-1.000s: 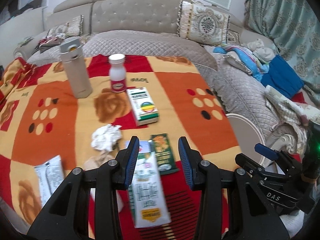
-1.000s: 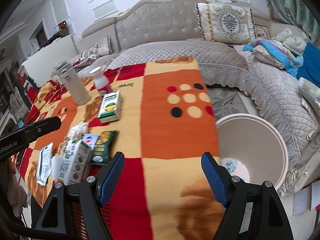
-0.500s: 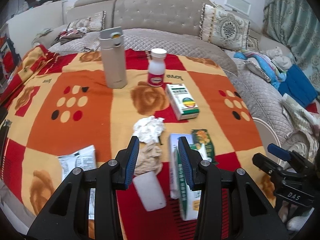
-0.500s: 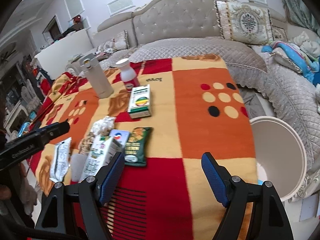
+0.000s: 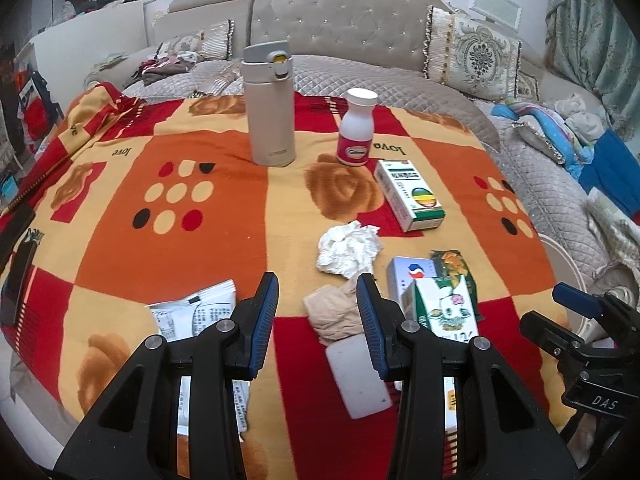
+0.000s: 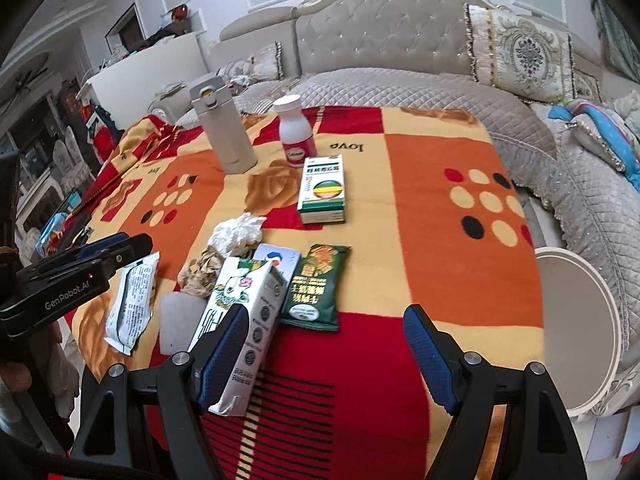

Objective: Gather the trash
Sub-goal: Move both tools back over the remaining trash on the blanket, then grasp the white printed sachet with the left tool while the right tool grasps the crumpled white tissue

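Over a table covered by an orange, red and yellow patterned blanket (image 5: pixel 224 216), two black grippers with blue pads are held, both tilted downward. The left gripper (image 5: pixel 318 312) is pointed at the near part of the blanket. Its jaws are spread a little and nothing is pinched. A crumpled tan paper wad (image 5: pixel 334 314) and a flat white plastic piece (image 5: pixel 358 376) are seen between the pads, lying on the blanket, not squeezed. A crumpled white tissue (image 5: pixel 348 250) lies just beyond them, and a white printed sachet (image 5: pixel 196 312) lies to the left.

The right gripper (image 6: pixel 334 354) is held with its jaws spread wide and empty over a red patch. A white and green milk carton (image 6: pixel 240 312) lies by its left pad; whether they touch cannot be told, as the pad hides part of it. A dark green snack packet (image 6: pixel 314 286) is beside the carton. A round white trash bin (image 6: pixel 576 328) stands off the table's right edge.

Farther back, a beige flask (image 5: pixel 268 104), a white pill bottle with a pink label (image 5: pixel 358 128) and a white and green medicine box (image 5: pixel 410 194) are seen.
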Motion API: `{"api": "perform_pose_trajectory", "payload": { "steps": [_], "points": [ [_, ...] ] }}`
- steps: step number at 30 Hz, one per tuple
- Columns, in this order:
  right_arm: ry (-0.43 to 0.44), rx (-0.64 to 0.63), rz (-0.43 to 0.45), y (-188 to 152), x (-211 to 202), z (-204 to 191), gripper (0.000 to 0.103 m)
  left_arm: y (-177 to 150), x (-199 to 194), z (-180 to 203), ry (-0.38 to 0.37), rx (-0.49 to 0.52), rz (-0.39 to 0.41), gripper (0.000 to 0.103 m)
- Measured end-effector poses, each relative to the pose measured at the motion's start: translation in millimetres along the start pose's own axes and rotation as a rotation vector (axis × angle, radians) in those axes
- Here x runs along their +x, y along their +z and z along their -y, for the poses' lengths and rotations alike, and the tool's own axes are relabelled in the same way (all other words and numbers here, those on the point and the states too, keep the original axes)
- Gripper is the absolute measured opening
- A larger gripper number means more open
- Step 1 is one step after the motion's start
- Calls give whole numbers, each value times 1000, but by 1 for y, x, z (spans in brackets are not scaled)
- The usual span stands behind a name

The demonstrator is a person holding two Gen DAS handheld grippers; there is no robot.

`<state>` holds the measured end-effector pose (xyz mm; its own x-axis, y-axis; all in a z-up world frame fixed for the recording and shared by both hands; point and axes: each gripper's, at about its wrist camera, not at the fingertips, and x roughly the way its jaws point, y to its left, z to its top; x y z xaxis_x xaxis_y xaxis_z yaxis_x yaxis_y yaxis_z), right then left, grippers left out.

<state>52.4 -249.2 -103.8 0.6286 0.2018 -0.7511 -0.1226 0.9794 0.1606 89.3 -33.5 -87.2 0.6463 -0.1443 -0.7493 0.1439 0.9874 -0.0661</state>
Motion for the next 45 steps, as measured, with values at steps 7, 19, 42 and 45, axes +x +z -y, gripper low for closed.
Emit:
{"api": "perform_pose_trajectory", "payload": {
  "steps": [7,19,42,45],
  "points": [
    [25,-5,-15,0,5,-7,77,-7,8,-10,6,-15,-25,39],
    [52,-21,-67,0,17,-18,78,-24,14,-41,-101,-46,-116,39],
    [126,-117,-101,42,39,-55,78,-57,21,-134,-117,-227,-207,53],
    [158,-126,-122,60,52,-63,78,-60,33,-132,-124,-238,-234,55]
  ]
}}
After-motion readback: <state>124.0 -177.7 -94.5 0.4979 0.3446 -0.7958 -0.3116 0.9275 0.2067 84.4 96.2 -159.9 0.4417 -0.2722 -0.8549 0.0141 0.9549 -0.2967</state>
